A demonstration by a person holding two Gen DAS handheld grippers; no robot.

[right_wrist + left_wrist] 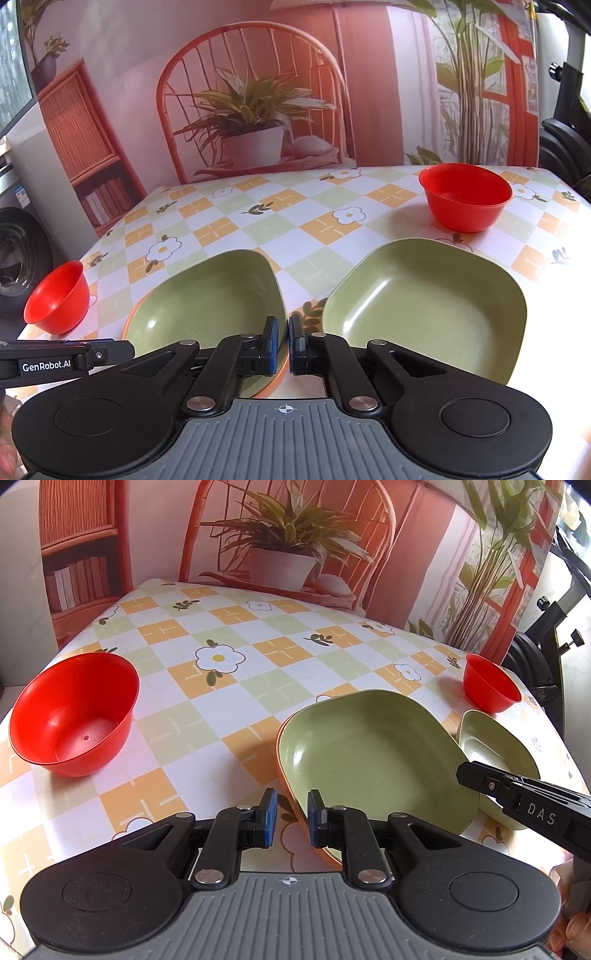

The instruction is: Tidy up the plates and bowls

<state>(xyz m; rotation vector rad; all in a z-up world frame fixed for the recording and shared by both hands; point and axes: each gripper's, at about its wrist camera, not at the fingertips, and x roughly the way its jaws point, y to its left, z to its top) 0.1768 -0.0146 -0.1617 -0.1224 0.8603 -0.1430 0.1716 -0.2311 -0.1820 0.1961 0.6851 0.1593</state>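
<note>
**Plates half stacked, bowls still apart**

Nearest in left wrist view: left gripper (291,818), fingers apart w/ a gap, straddling the near rim of the stacked plates (373,753), nothing pinched as far as I can tell. That stack = 1 green plate sitting in 1 orange plate; only a thin orange edge shows underneath. Right gripper (287,343) has fingers nearly together, narrow slit between the pads, hovering over the right rim of the same stack (207,302); can't tell if the rim is in that slit, looks like not held.

Just beside the stack, to its right, 2nd green plate (424,310) lies flat on the checked tablecloth (229,229), not touching it as far as seen.

Farther out: left red bowl (74,716) sits well apart on the left; right red bowl (465,199) stands behind the loose green plate, near the table's far right.

Progress, my read: 1 stacking step done. Left to do: loose green plate onto the stack, then the 2 red bowls nested together. Roughly 1/3 through, prob.
</note>
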